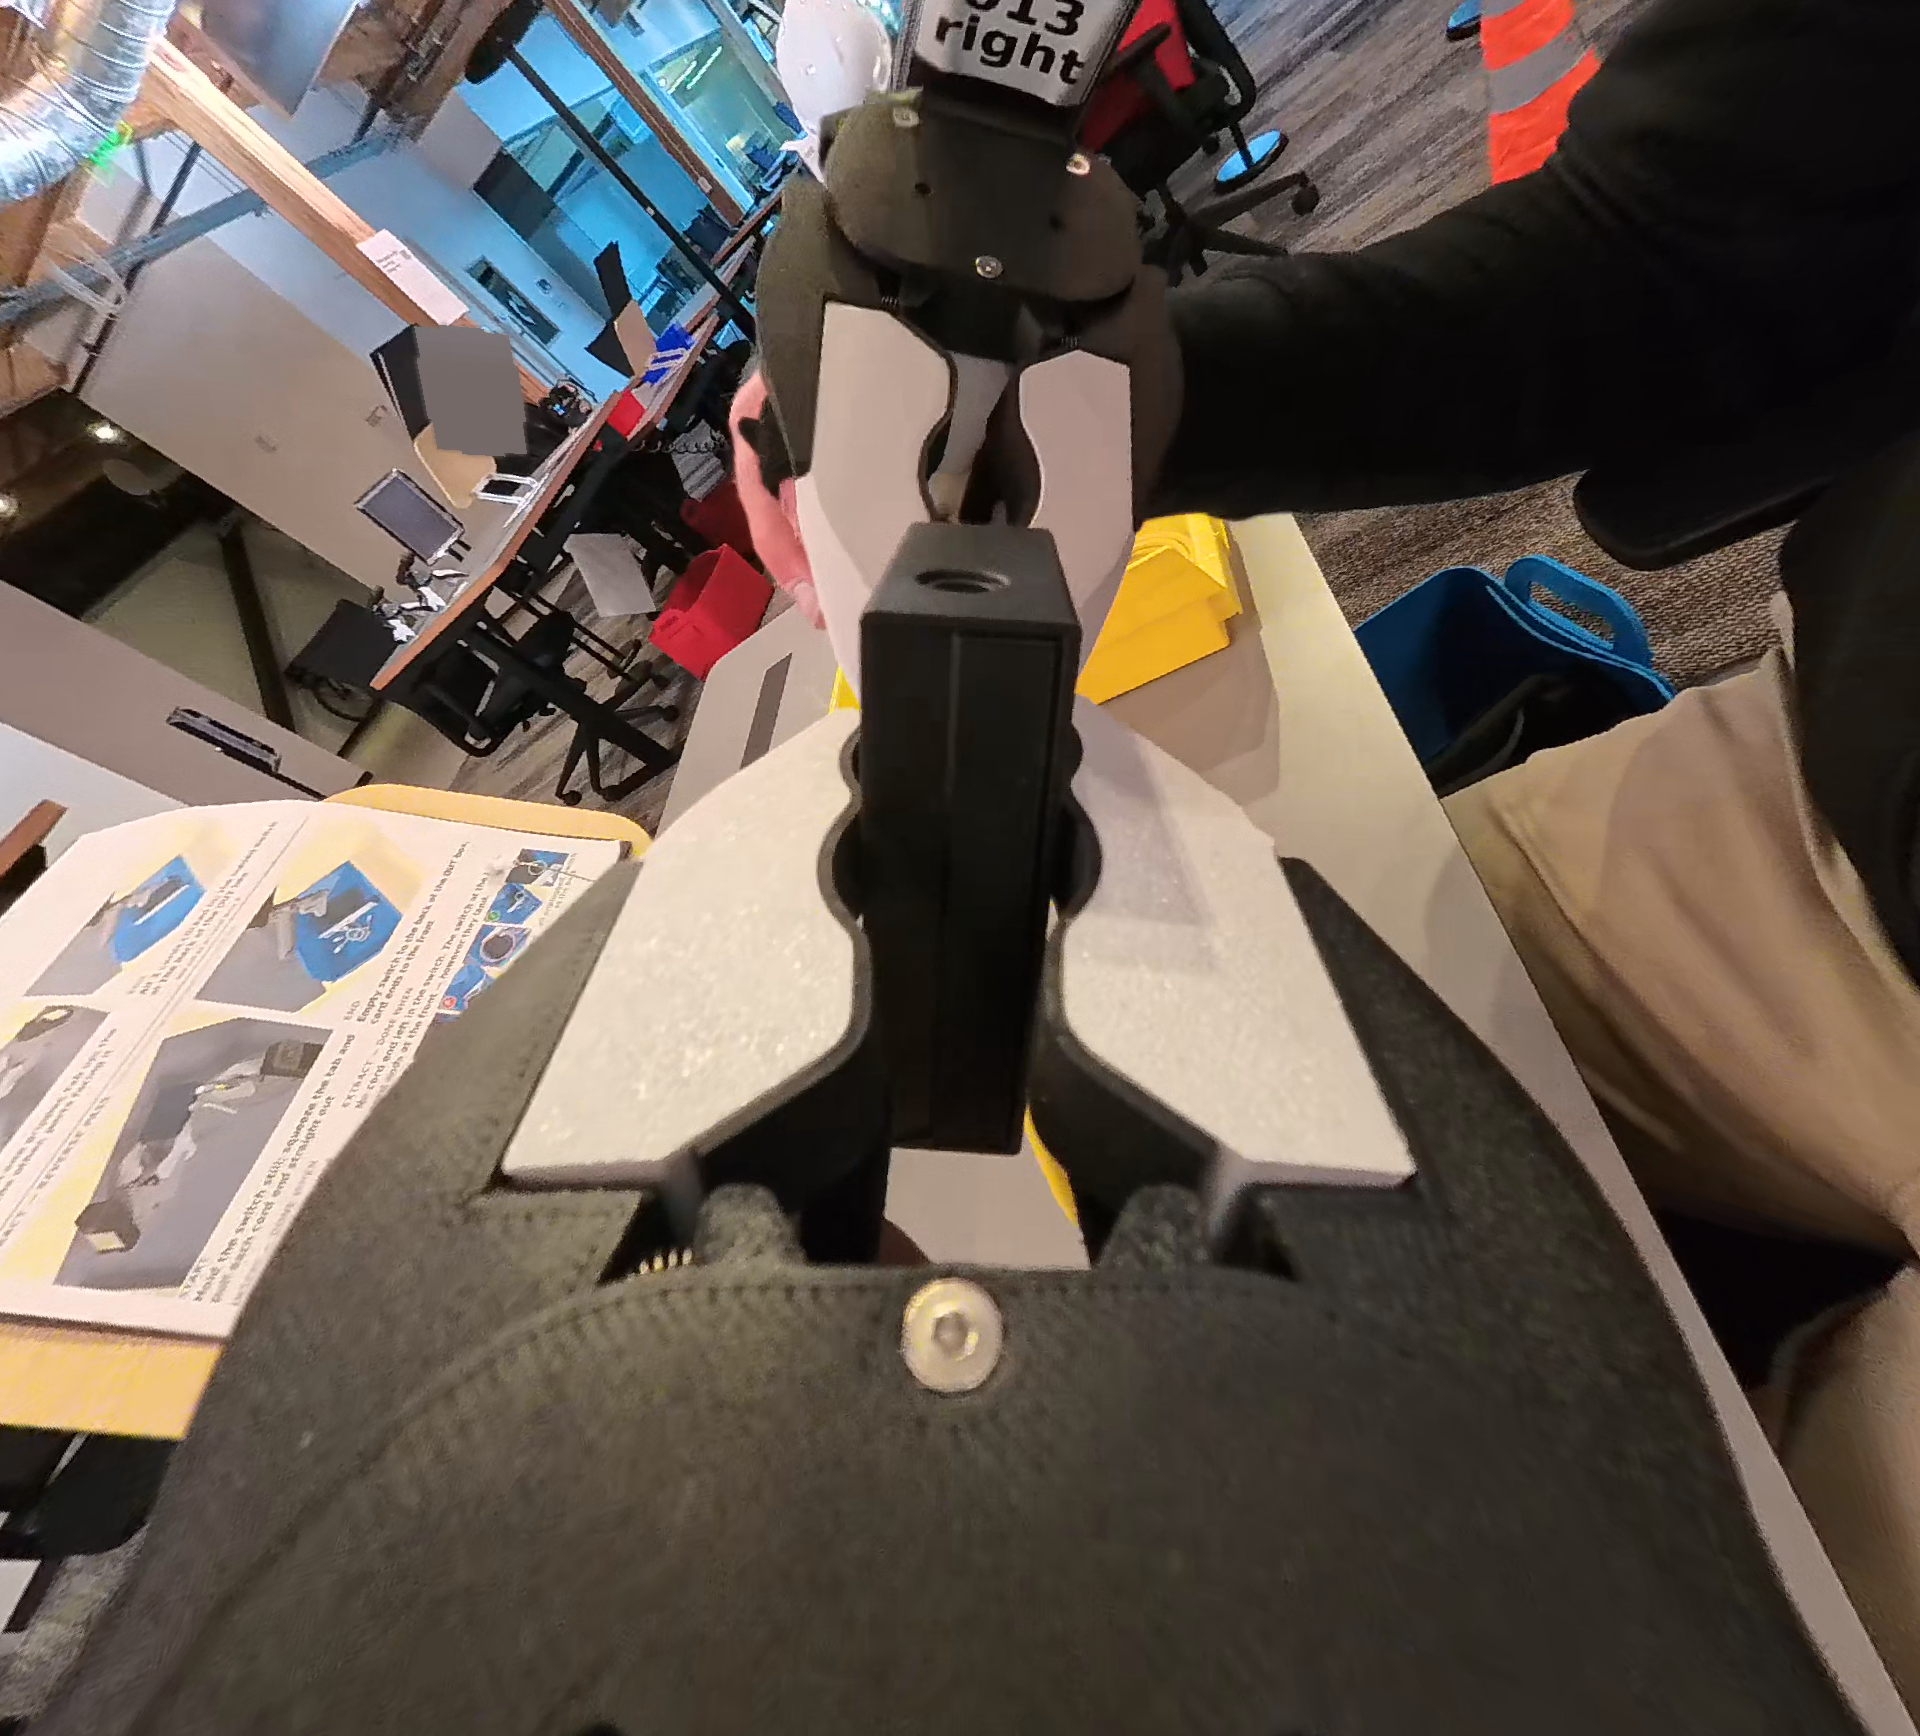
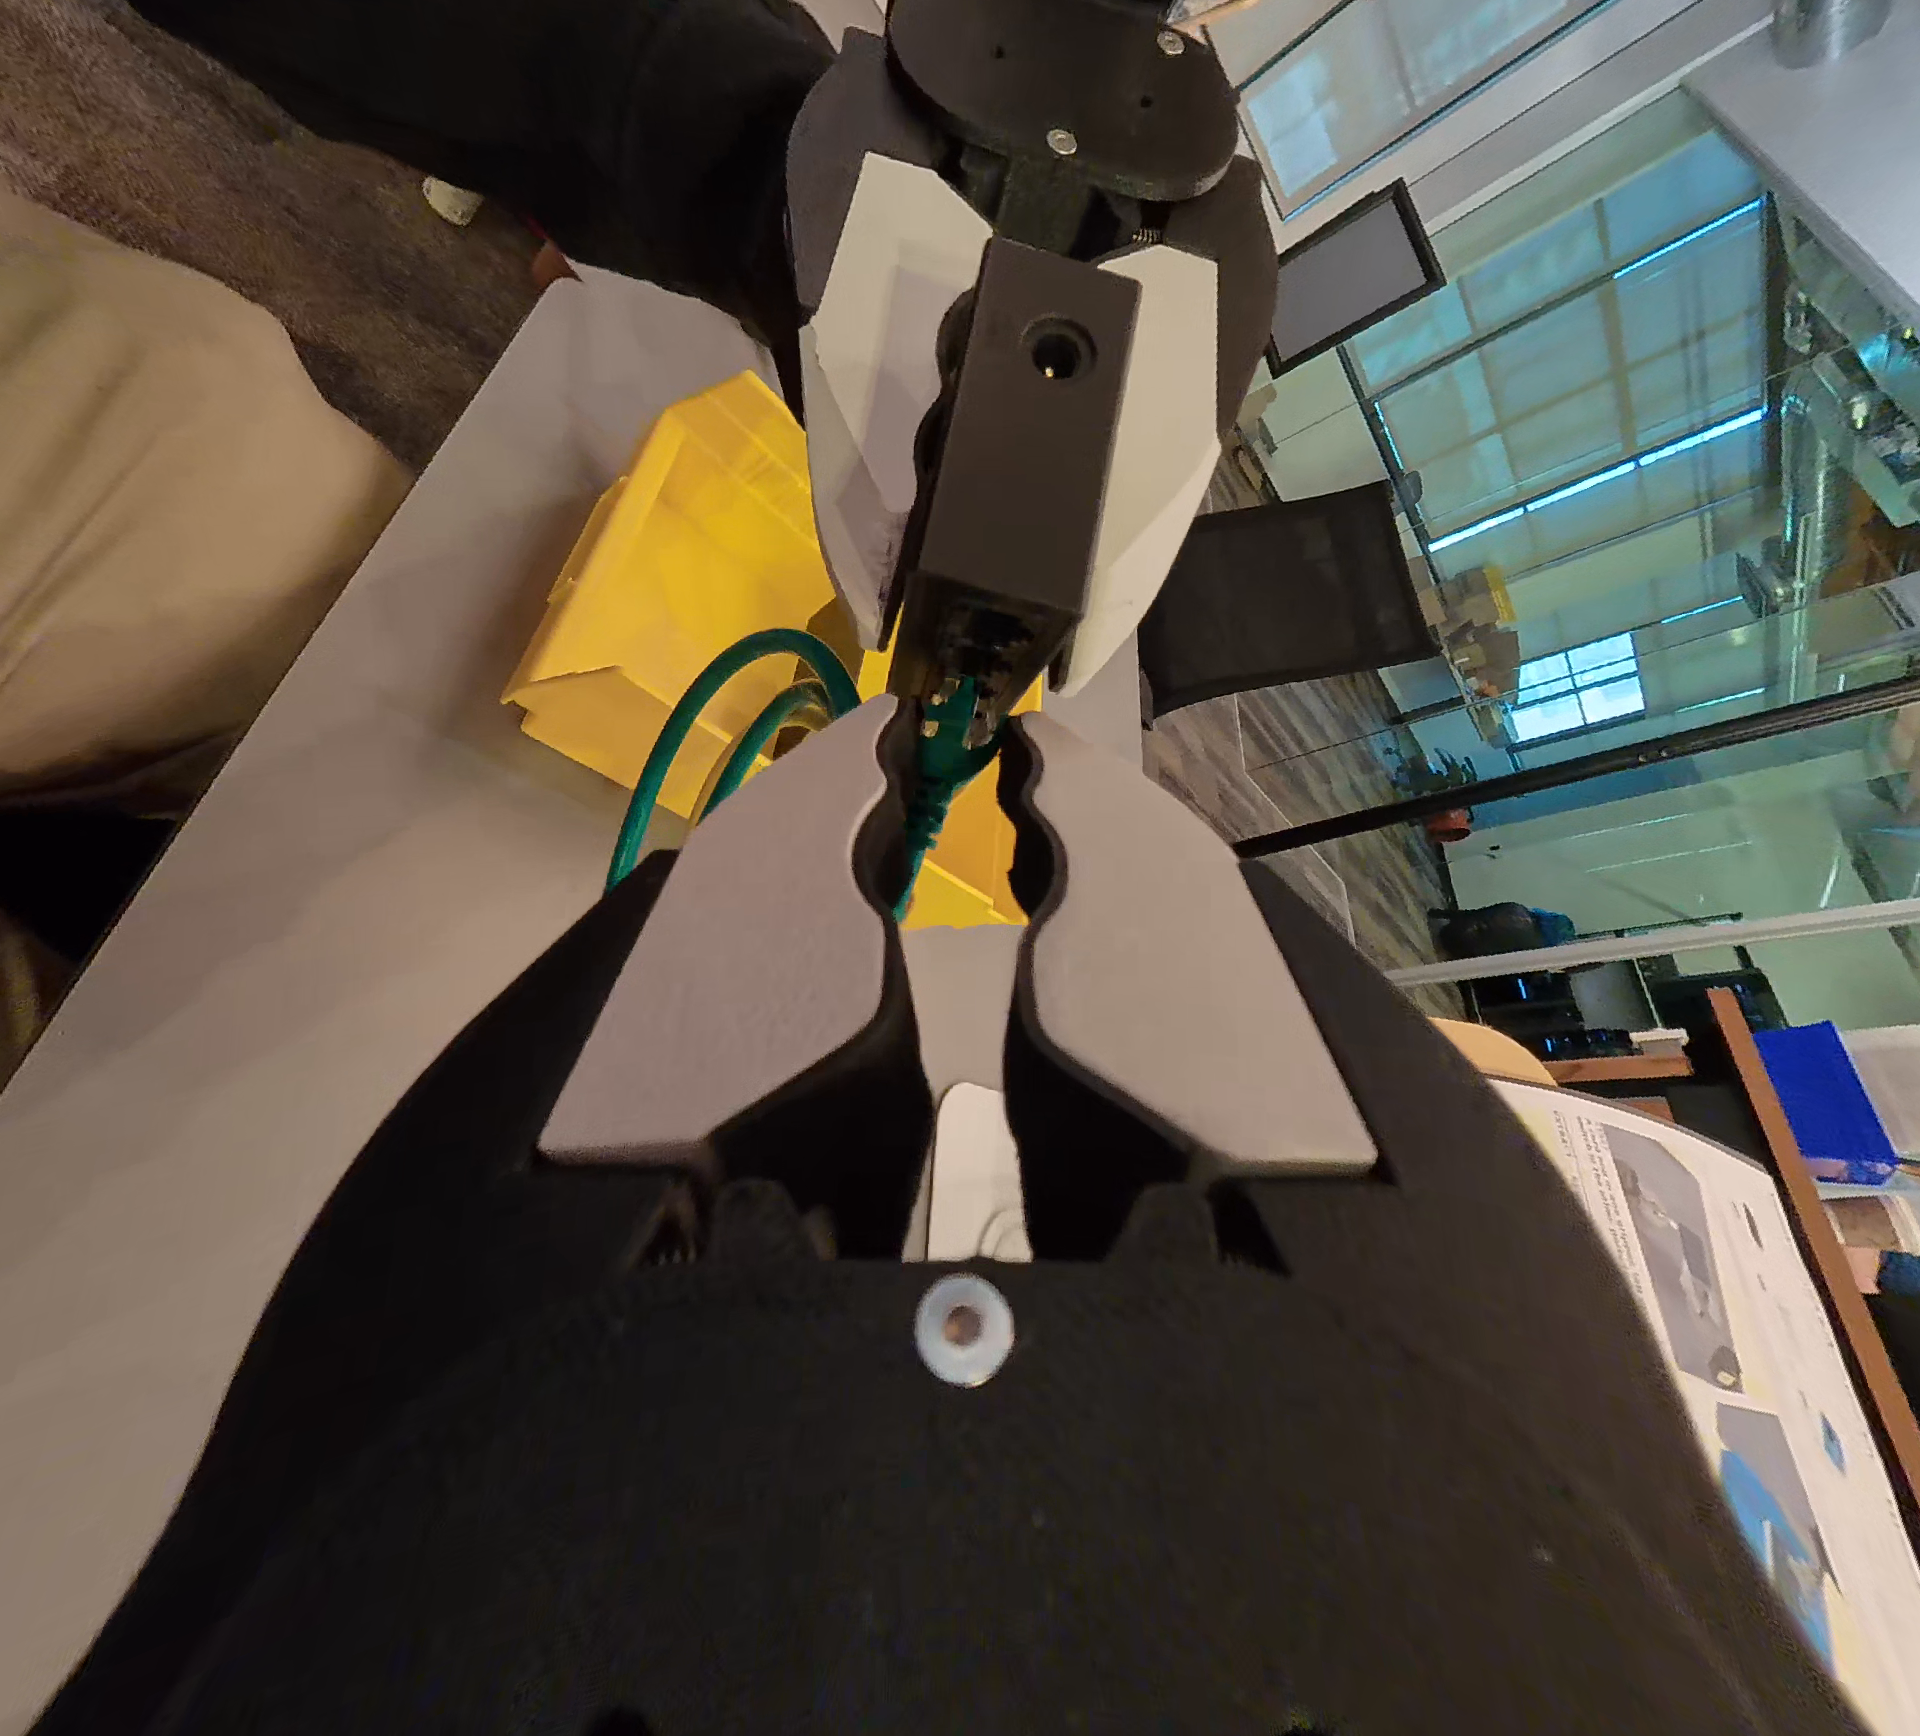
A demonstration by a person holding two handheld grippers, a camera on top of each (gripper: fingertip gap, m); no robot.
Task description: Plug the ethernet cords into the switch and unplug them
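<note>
My left gripper (image 1: 961,736) is shut on the black switch (image 1: 966,855), a long box held above the table with its far end toward the right gripper (image 1: 971,543). In the right wrist view the left gripper (image 2: 987,647) holds the switch (image 2: 1029,439) with the port end facing me. My right gripper (image 2: 956,725) is closed around the plug (image 2: 951,715) of a green ethernet cord (image 2: 665,782), right at the switch's port. The cord loops back to the left over the yellow bin. How deep the plug sits in the port is hidden.
A yellow bin (image 2: 675,564) sits on the white table (image 2: 312,907) under the grippers. A printed instruction sheet (image 1: 208,1011) lies on a board at the left. A blue tub (image 1: 1507,647) and an orange cone (image 1: 1527,24) stand on the floor beyond the table edge. My two grippers' fingertips are within a few centimetres of each other.
</note>
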